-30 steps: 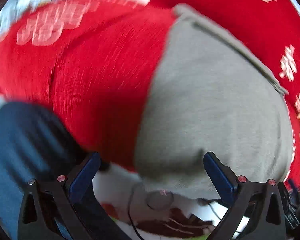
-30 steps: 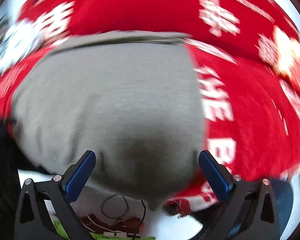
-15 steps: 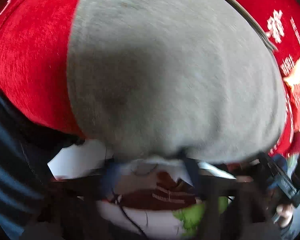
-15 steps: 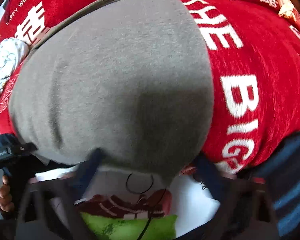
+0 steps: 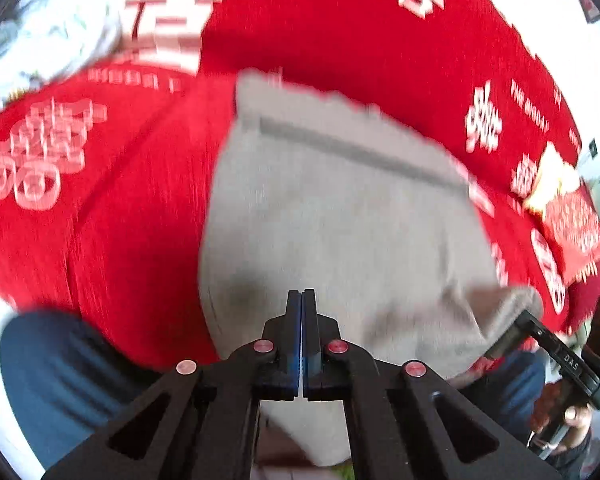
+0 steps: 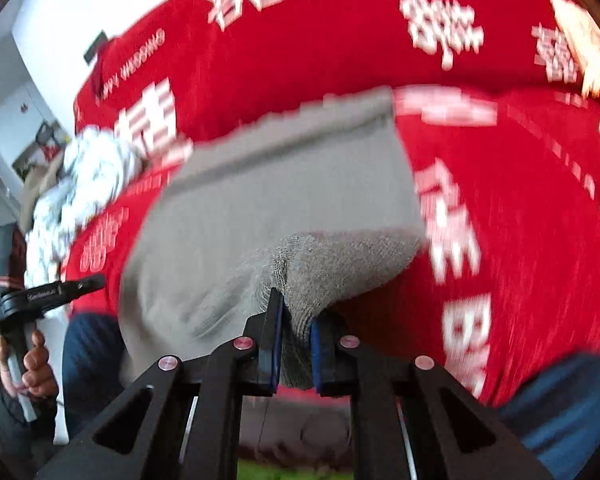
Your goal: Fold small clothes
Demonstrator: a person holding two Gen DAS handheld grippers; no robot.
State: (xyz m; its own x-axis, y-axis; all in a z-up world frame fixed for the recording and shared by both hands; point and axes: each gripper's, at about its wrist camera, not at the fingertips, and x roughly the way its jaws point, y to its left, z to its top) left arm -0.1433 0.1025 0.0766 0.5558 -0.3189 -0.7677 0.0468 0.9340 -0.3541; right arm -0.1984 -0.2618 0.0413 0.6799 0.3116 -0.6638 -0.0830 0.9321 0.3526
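Observation:
A grey knit garment lies flat on a red cloth with white lettering; its band is at the far edge. My left gripper is shut at the garment's near edge, jaws pressed together; whether cloth is between them is hidden. In the right wrist view the same garment has its near right corner bunched and lifted. My right gripper is shut on that thick grey fold. The right gripper also shows in the left wrist view at the garment's corner.
A white patterned piece of clothing lies crumpled at the far left of the red cloth. The left gripper's handle and the hand on it show at the left. Blue trouser legs are below the near edge. A yellow-red packet lies right.
Both grippers were open wide over the near edge a second ago; both have closed, the right on the grey corner, and the views have pulled back from the garment.

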